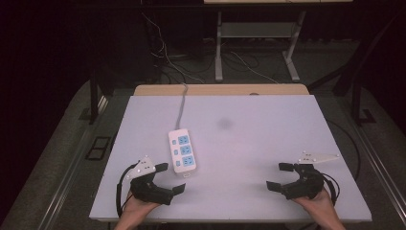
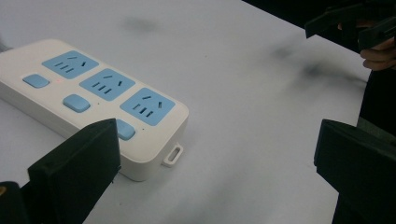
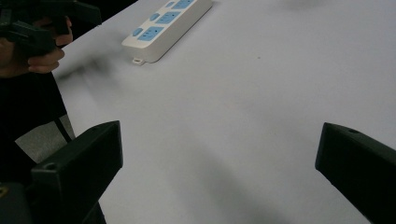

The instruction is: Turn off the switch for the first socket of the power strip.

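Table (image 1: 268,143): a large white surface is seen from the high view, bare apart from 1 power strip and the 2 grippers near its front edge.

Power strip (image 1: 182,151): a white block with 3 blue sockets and 3 blue buttons is laid flat, left of the table's middle, its grey cable (image 1: 181,108) run off over the far edge. In the left gripper view (image 2: 88,98) a small red light is seen beside the first button, and a hanging tab at the near end.

Containers: none are seen on the table, so nothing is held in any.

Left gripper (image 1: 170,178): it is held just in front of the strip's near end, apart from it, with the jaws spread wide and nothing between them.

Right gripper (image 1: 280,177): it is held well apart from the strip, at the table's right front, jaws likewise spread and empty.

Step in hand: judged to be an approach, with no contact made yet and the strip untouched.

Next move: it is judged that the left gripper would be brought forward to the strip's near end. Whether it is to be gripped across its width or a button pressed cannot be told. A steady, level approach is called for, so the light body is not shoved away.
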Motion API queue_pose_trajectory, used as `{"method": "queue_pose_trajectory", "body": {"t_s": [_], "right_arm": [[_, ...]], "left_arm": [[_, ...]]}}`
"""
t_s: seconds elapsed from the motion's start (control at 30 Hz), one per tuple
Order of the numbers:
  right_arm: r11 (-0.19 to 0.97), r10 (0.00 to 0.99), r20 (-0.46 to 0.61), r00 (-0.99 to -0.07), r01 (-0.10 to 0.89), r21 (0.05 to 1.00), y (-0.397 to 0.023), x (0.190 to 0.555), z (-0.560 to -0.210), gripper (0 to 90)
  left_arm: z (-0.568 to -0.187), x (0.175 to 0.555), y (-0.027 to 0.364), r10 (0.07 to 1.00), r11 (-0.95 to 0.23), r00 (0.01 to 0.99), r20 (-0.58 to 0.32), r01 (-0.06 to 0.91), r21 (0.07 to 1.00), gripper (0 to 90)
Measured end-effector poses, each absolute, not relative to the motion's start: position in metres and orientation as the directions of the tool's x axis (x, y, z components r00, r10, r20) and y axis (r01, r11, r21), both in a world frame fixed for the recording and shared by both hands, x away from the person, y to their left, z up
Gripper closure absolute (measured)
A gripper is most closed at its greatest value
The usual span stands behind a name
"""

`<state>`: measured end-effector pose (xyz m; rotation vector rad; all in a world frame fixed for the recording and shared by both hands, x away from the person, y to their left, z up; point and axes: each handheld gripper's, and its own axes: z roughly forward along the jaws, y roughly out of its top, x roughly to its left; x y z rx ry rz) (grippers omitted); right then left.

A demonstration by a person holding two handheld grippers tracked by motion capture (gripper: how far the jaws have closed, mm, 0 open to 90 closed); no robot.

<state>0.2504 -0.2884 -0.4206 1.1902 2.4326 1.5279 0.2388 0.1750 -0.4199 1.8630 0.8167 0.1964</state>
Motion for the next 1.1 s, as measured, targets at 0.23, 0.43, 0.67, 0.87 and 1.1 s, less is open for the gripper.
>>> {"method": "queue_pose_trajectory", "body": {"t_s": [0.23, 0.43, 0.67, 0.87, 1.1], "right_arm": [[0.224, 0.614, 0.357, -0.704, 0.589, 0.776, -0.289, 0.251, -0.421, 0.5], [0.221, 0.615, 0.358, -0.703, 0.590, 0.777, -0.290, 0.251, -0.421, 0.5], [0.224, 0.615, 0.359, -0.702, 0.592, 0.774, -0.290, 0.251, -0.421, 0.5], [0.224, 0.616, 0.360, -0.701, 0.593, 0.773, -0.290, 0.251, -0.422, 0.5], [0.233, 0.617, 0.355, -0.702, 0.594, 0.770, -0.289, 0.251, -0.423, 0.5]], "left_arm": [[-0.415, 0.240, 0.173, 0.609, -0.240, 0.761, -0.226, 0.448, 0.861, 0.0], [-0.409, 0.243, 0.174, 0.603, -0.250, 0.765, -0.229, 0.453, 0.856, 0.0], [-0.402, 0.247, 0.177, 0.591, -0.261, 0.770, -0.239, 0.463, 0.847, 0.0], [-0.395, 0.251, 0.179, 0.590, -0.258, 0.769, -0.246, 0.468, 0.845, 0.0], [-0.389, 0.265, 0.177, 0.575, -0.300, 0.784, -0.234, 0.468, 0.831, 0.0]]}}
